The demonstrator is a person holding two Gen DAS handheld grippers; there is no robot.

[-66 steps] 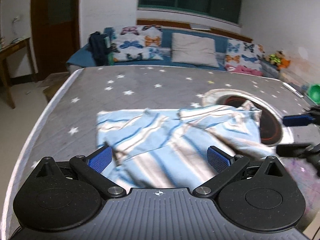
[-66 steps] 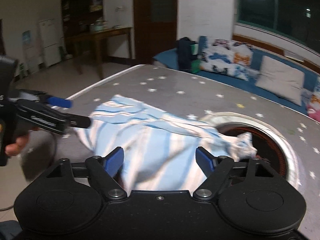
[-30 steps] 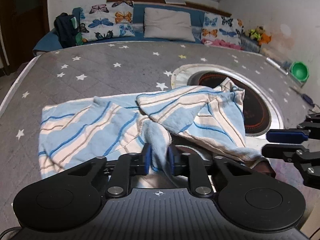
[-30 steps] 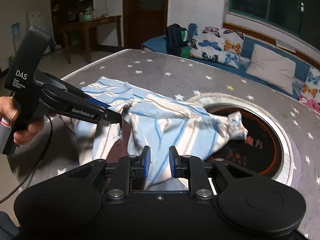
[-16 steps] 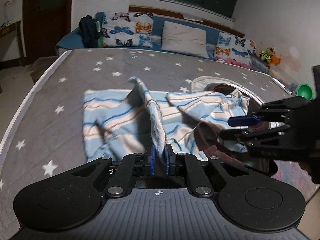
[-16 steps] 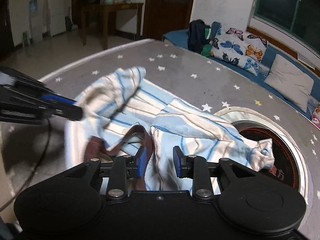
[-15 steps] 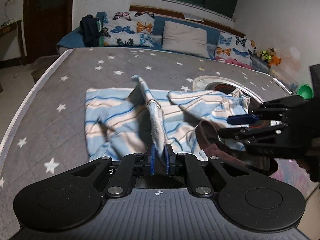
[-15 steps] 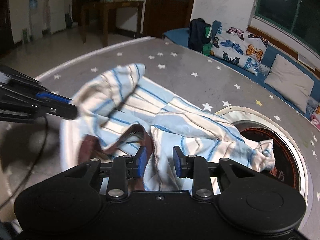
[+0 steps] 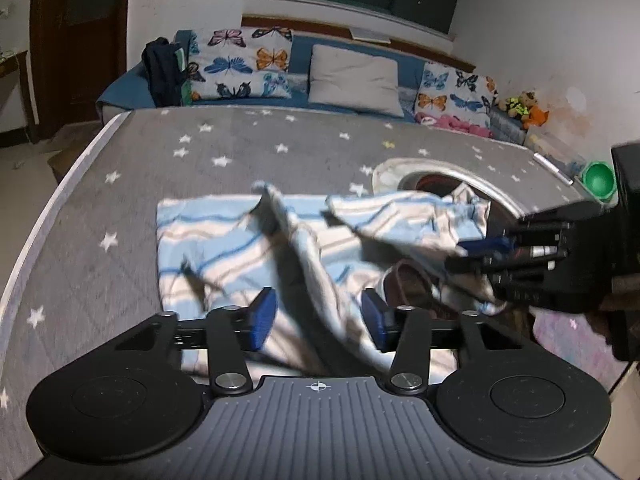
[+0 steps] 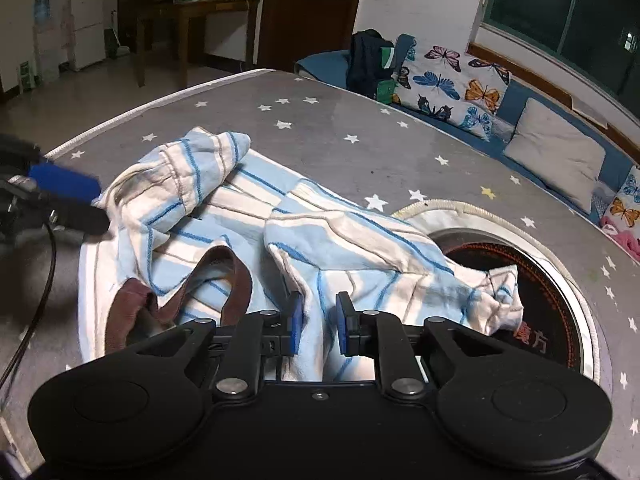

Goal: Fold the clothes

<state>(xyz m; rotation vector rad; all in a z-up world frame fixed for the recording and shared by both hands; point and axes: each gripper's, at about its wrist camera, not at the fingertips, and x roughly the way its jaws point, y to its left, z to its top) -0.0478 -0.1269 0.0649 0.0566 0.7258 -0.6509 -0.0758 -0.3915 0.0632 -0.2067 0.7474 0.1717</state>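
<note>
A blue-and-white striped shirt (image 9: 224, 240) with a brown collar (image 10: 236, 280) lies crumpled on the grey star-patterned table (image 9: 240, 148). My left gripper (image 9: 316, 320) is open over the shirt's near edge, and a fold of cloth (image 9: 304, 248) runs blurred between its spread fingers. My right gripper (image 10: 317, 324) is nearly closed on a fold of the shirt (image 10: 352, 248) beside the collar. The right gripper also shows at the right of the left wrist view (image 9: 480, 254). The left gripper shows at the left edge of the right wrist view (image 10: 68, 196).
A round burner (image 10: 532, 280) with a metal rim is set into the table, partly under the shirt's sleeve. A green cup (image 9: 598, 180) stands at the far right. A sofa with butterfly pillows (image 9: 240, 64) runs behind the table. The table's left edge (image 9: 36, 232) is close.
My left gripper has opened and let go of the fold it held up; the cloth is dropping. My right gripper keeps its pinch on the shirt by the collar.
</note>
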